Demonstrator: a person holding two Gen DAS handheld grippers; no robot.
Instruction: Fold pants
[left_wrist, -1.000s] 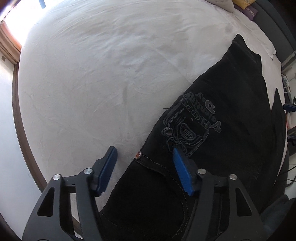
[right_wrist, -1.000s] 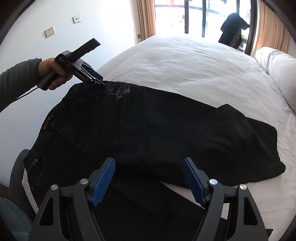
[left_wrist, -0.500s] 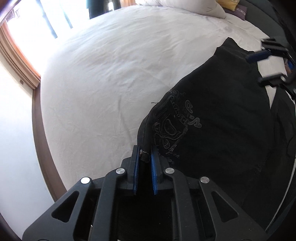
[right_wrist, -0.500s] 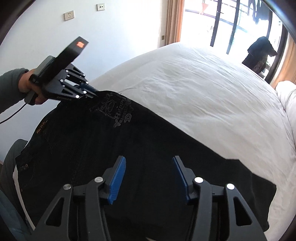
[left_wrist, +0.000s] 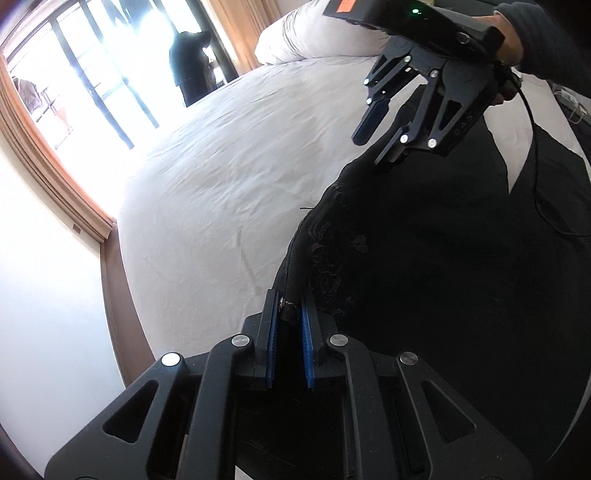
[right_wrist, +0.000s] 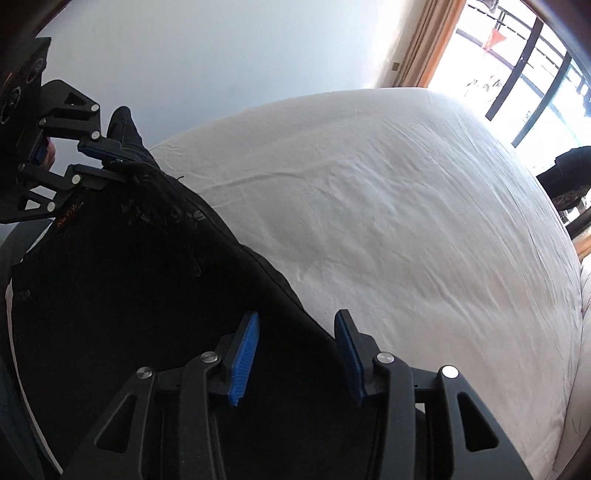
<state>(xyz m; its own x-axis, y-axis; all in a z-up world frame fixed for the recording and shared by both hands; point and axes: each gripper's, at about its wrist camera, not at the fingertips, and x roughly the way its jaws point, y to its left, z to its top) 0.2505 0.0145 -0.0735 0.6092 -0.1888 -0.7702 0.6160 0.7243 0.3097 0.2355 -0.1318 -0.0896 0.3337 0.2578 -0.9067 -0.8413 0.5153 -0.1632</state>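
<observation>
Left gripper (left_wrist: 289, 314) I'm seeing clamping pants (left_wrist: 424, 295) edge; only right wrist view is showing right gripper (right_wrist: 295, 332) gaping, straddling fabric

Pants (left_wrist: 424, 277): black denim, matt, tone-on-tone embroidery. Bed sheet (left_wrist: 229, 177): white cloth, matt, finely creased. Left gripper (left_wrist: 290, 314): matt black plastic frame, ribbed blue pads, shiny metal pins. Right gripper (right_wrist: 295, 332): same finish. Window frame (left_wrist: 48, 155): wood-look, satin.

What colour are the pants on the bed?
Black pants, with faint stitched designs near the top. The right wrist view shows them best.
</observation>
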